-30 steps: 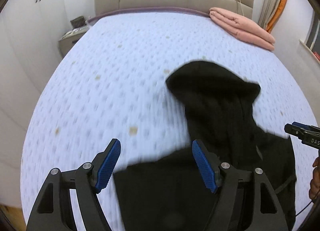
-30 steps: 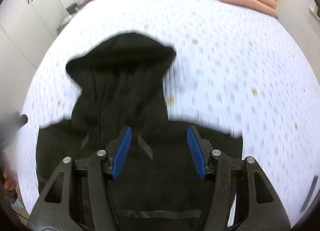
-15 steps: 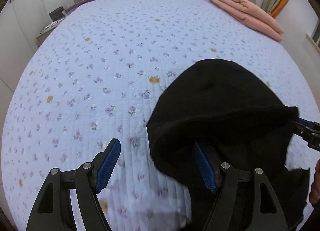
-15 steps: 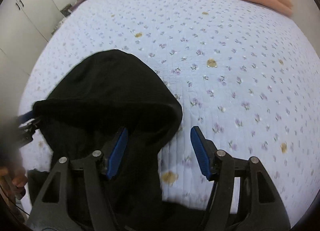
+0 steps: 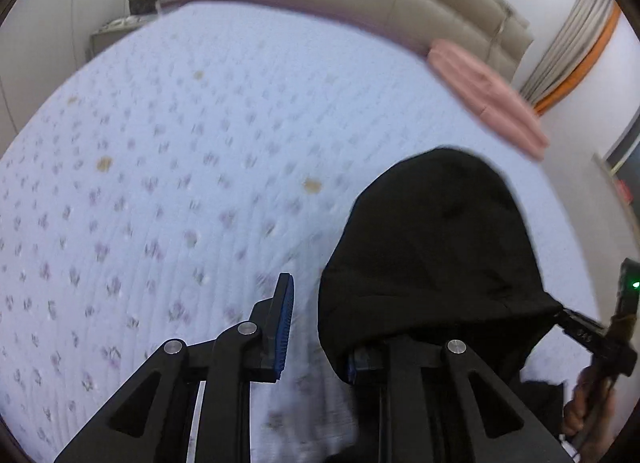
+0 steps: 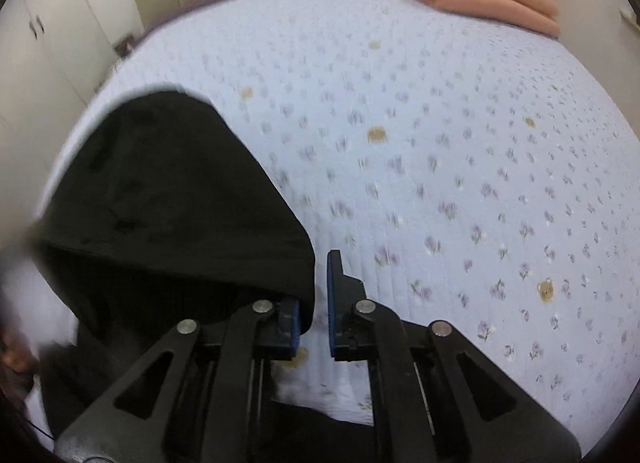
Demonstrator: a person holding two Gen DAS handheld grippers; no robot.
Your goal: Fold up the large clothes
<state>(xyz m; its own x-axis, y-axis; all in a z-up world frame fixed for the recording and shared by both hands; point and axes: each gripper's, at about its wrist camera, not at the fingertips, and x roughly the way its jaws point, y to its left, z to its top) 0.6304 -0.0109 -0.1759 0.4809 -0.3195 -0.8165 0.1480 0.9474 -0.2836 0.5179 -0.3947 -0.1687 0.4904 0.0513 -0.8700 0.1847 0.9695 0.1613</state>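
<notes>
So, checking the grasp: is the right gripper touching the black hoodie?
Touching. In the right wrist view, the black hoodie drapes over the right gripper, covering its left finger.
</notes>
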